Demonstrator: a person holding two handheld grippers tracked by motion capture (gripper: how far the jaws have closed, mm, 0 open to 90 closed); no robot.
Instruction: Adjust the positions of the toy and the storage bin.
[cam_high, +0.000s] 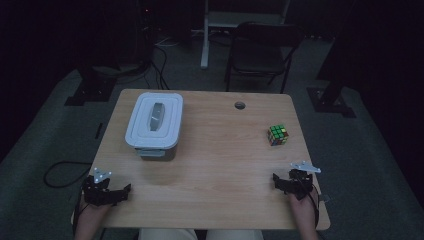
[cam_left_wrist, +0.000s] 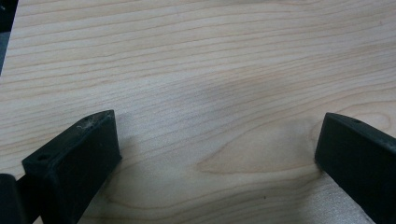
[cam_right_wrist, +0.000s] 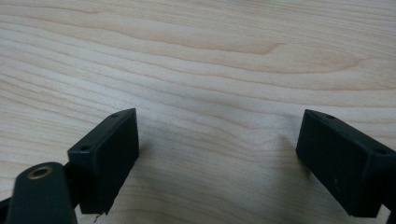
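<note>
A white lidded plastic box (cam_high: 154, 123) stands on the wooden table (cam_high: 220, 165) at the back left. A colourful puzzle cube (cam_high: 278, 134) sits near the right edge. My left gripper (cam_high: 125, 191) rests at the table's front left corner, its jaws pointing inward. In the left gripper view the left gripper (cam_left_wrist: 217, 140) is open over bare wood, nothing between its jaws. My right gripper (cam_high: 276, 180) rests at the front right, below the cube. Its own view shows the right gripper (cam_right_wrist: 217, 140) open, with only wood grain between the jaws.
A round cable hole (cam_high: 240, 105) is in the table's back edge. Behind the table stand a dark folding chair (cam_high: 262, 50) and a white stand leg (cam_high: 204, 35). Cables (cam_high: 60, 172) lie on the grey floor at left.
</note>
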